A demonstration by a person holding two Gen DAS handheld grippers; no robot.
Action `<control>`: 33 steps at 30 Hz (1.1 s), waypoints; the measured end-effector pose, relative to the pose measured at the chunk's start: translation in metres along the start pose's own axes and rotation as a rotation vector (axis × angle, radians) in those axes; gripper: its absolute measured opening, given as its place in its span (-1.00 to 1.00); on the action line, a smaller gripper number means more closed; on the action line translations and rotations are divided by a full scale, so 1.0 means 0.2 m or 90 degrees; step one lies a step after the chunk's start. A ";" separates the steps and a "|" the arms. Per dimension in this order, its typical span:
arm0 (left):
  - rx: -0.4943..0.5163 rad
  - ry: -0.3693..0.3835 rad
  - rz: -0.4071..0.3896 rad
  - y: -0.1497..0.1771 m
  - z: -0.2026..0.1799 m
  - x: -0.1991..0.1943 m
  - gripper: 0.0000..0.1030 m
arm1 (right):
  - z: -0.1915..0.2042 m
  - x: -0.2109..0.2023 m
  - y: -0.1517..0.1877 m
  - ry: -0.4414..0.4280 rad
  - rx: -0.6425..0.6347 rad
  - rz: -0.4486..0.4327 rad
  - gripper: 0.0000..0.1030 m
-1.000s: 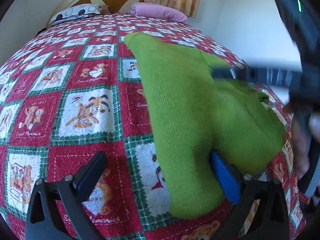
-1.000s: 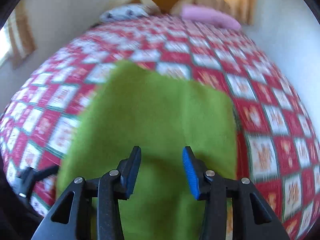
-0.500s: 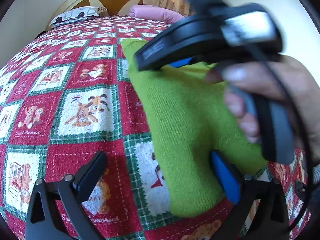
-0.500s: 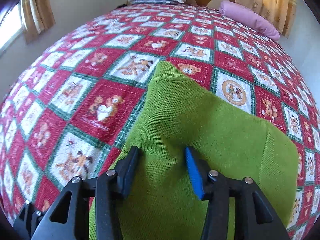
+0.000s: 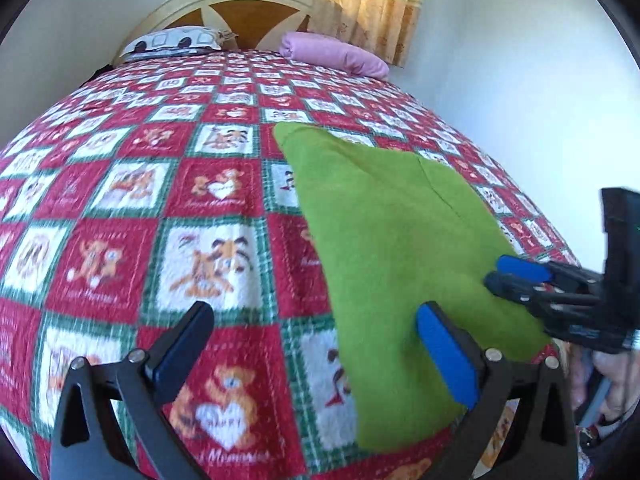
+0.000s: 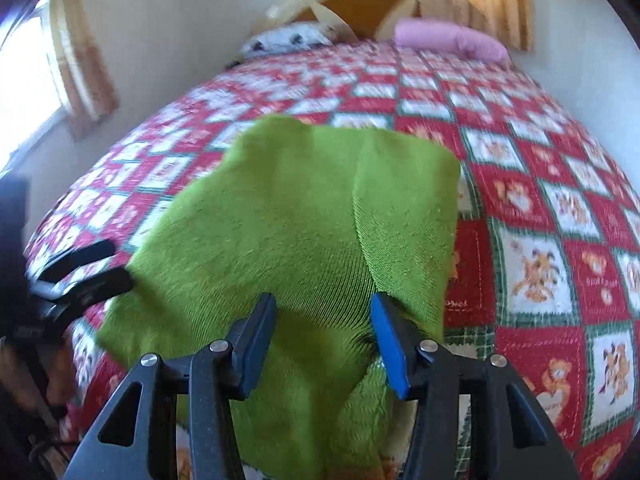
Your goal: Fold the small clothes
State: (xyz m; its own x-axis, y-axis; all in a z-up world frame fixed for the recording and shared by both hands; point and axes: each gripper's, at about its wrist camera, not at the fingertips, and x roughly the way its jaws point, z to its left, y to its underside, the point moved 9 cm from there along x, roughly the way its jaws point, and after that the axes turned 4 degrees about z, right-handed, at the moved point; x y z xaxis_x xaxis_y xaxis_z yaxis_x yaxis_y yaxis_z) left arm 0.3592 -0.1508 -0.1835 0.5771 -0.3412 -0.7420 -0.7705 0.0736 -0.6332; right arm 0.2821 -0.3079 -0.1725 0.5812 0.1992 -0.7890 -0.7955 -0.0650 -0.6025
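A green knitted garment (image 5: 384, 232) lies folded on a bed covered by a red, green and white patchwork quilt (image 5: 208, 248) printed with teddy bears and tigers. The left gripper (image 5: 310, 344) hovers low over the quilt with its jaws spread wide. The black finger on its left sits over bare quilt, and the blue pad (image 5: 446, 354) on its right sits over the near part of the garment, holding nothing. The garment stretches ahead and to the right of this tool.

The right gripper (image 6: 322, 338) points along the garment with its jaws parted, the cloth filling the gap between the black finger and the blue pad (image 6: 388, 346). Whether either finger touches the cloth cannot be told. A fold line runs up the garment ahead of the blue pad, and the garment's far edge lies well ahead of the tool. In the left wrist view the right gripper's tips (image 5: 516, 276) rest at the garment's right edge, seen side-on.

At the far end of the bed, ahead of both tools, a pink pillow (image 5: 334, 54) and a white patterned pillow (image 5: 172, 40) lie against a cream and wood headboard (image 5: 240, 8). Yellow curtains (image 5: 360, 4) hang behind. The left gripper's black fingers (image 6: 86, 270) show at the left of the right wrist view.
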 end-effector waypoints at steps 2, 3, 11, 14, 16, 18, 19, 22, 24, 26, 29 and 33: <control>0.003 0.007 0.006 0.01 0.00 0.03 1.00 | 0.01 -0.05 -0.04 -0.040 0.019 -0.020 0.02; -0.004 0.020 0.010 0.01 0.00 0.05 1.00 | 0.01 -0.08 -0.06 -0.060 0.034 -0.033 0.06; -0.005 0.087 0.029 0.07 -0.06 0.08 1.00 | -0.45 0.00 -0.14 -0.247 0.343 -0.064 0.27; -0.006 0.108 0.050 0.09 -0.07 0.12 1.00 | -0.58 0.12 -0.12 -0.292 0.421 -0.041 0.27; -0.015 0.123 0.057 0.09 -0.07 0.13 1.00 | -0.59 0.18 -0.15 -0.303 0.427 -0.029 0.27; -0.024 0.134 0.061 0.10 -0.07 0.14 1.00 | -0.55 0.20 -0.20 -0.300 0.398 -0.021 0.27; -0.023 0.135 0.060 0.10 -0.07 0.14 1.00 | -0.52 0.23 -0.22 -0.298 0.381 -0.006 0.27; -0.017 0.129 0.056 0.10 -0.08 0.13 1.00 | -0.45 0.32 -0.29 -0.231 0.331 0.031 0.28; -0.017 0.129 0.055 0.10 -0.08 0.12 1.00 | -0.43 0.35 -0.32 -0.214 0.319 0.030 0.30; -0.016 0.128 0.054 0.11 -0.08 0.12 1.00 | -0.44 0.37 -0.34 -0.219 0.334 0.020 0.30; -0.011 0.126 0.053 0.11 -0.08 0.12 1.00 | -0.42 0.38 -0.36 -0.261 0.349 0.007 0.33; -0.006 0.127 0.055 0.11 -0.08 0.12 1.00 | -0.29 0.38 -0.39 -0.371 0.329 0.010 0.33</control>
State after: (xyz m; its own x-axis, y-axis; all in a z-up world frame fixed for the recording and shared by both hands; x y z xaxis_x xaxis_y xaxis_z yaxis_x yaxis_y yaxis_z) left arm 0.3524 -0.1735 -0.2119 0.4450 -0.5132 -0.7339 -0.8174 0.1020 -0.5670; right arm 0.3984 -0.3438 -0.1929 0.4991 0.6936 -0.5195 -0.8651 0.3634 -0.3458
